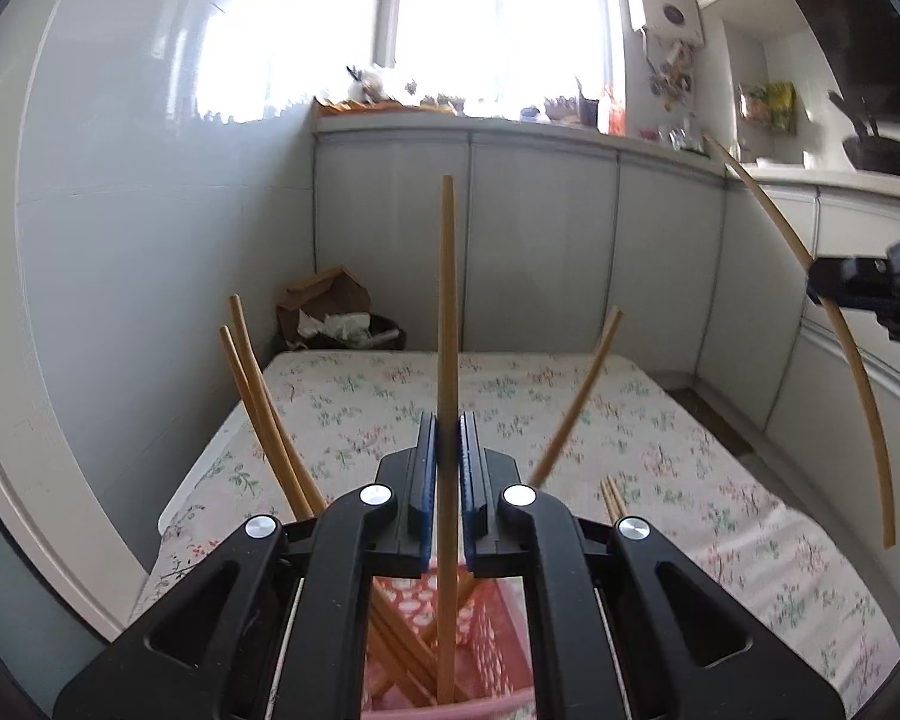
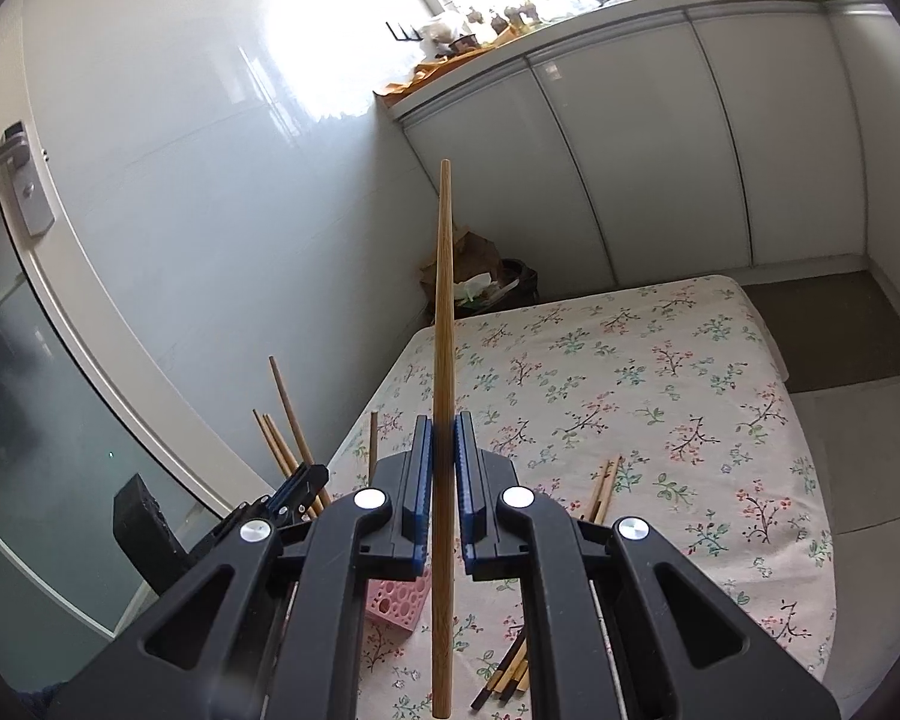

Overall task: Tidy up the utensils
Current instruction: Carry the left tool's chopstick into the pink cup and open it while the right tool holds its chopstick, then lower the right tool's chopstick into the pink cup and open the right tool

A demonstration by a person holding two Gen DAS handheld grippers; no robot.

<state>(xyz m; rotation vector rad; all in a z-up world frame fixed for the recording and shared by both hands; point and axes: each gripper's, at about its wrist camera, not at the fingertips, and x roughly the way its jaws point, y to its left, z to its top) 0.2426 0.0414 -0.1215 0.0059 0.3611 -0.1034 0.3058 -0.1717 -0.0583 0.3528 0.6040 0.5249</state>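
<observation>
1. Left gripper clamps an upright chopstick — its lower end inside the pink holder.
2. Right gripper pinches another chopstick — beside that holder.

Pink holder on table, chopsticks standing in it; loose chopsticks lie right of holder; bin behind table.

A table under a floral cloth carries the things. A pink holder with round holes stands on it near the left edge. Loose chopsticks lie on the cloth to its right, and a darker-tipped bunch lies nearer the camera.
</observation>
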